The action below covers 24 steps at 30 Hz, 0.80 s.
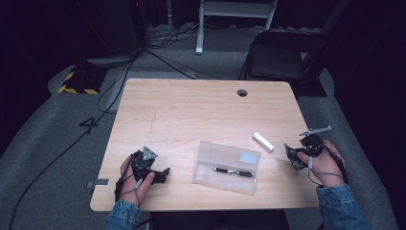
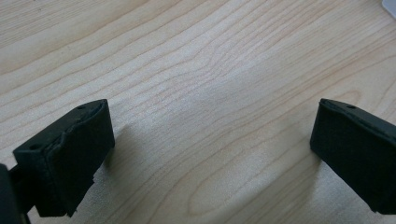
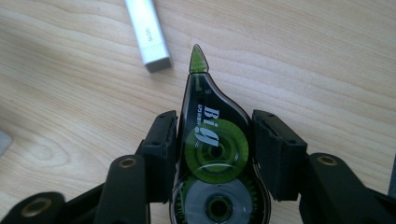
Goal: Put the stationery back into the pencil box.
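Two black jaws of the right gripper (image 3: 215, 154) clamp a dark, green-wheeled correction-tape dispenser (image 3: 212, 154) above the pale wooden table (image 1: 191, 110); just ahead lies a white stick (image 3: 148, 35). Left gripper (image 2: 210, 154) gapes empty on bare wood; grey carpet surrounds.

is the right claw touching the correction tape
Touching. In the right gripper view the right claw has both jaws pressed against the sides of the correction tape, with no gap on either side; it is gripped above the table.
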Each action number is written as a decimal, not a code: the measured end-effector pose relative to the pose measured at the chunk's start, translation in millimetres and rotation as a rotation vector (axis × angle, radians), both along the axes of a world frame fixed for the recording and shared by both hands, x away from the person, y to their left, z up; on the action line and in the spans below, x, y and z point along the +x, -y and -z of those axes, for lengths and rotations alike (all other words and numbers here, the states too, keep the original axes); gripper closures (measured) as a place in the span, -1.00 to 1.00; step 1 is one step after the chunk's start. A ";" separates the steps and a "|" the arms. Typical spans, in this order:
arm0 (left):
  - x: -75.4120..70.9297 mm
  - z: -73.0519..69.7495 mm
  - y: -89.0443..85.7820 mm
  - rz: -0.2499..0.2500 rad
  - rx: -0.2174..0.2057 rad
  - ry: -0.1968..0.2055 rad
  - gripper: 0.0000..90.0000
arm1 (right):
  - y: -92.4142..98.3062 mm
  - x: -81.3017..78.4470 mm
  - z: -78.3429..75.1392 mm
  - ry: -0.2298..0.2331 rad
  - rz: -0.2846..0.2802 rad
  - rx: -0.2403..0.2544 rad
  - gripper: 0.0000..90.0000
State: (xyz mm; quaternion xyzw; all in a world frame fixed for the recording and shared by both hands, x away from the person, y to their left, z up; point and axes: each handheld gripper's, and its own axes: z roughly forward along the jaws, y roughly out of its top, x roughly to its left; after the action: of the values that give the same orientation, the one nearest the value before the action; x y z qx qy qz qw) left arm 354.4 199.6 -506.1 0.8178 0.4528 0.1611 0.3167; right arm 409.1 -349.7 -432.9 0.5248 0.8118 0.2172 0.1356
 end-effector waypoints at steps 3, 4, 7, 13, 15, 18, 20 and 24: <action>0.0 0.0 0.0 0.000 0.000 0.000 -1.00 | -2.0 -2.0 -4.3 0.010 -0.003 0.004 0.17; 0.0 0.0 0.0 0.000 0.001 0.000 -1.00 | -2.8 -2.9 -6.2 0.017 -0.005 0.003 0.17; 0.0 0.0 0.0 0.000 0.000 0.000 -1.00 | -5.8 -6.6 -14.2 0.039 -0.015 0.009 0.17; 0.0 0.0 0.0 -0.001 0.000 0.000 -1.00 | -8.5 -11.2 -24.5 0.062 -0.026 0.020 0.17; 0.0 0.0 0.0 0.000 0.001 0.000 -1.00 | -9.1 -13.2 -28.8 0.077 -0.031 0.023 0.17; 0.0 0.0 0.0 0.000 0.001 0.000 -1.00 | -10.2 -16.0 -34.1 0.092 -0.035 0.023 0.17; 0.0 0.0 0.0 0.000 0.000 0.000 -1.00 | -11.1 -17.1 -36.0 0.097 -0.032 0.016 0.17; 0.0 0.0 0.0 0.000 0.000 0.000 -1.00 | -13.0 -18.5 -38.7 0.112 -0.042 0.023 0.17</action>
State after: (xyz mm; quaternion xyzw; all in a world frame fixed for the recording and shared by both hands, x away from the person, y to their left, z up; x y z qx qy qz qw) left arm 354.4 199.6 -506.1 0.8178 0.4528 0.1613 0.3165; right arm 390.6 -336.7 -394.1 0.4963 0.8112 0.2584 0.1701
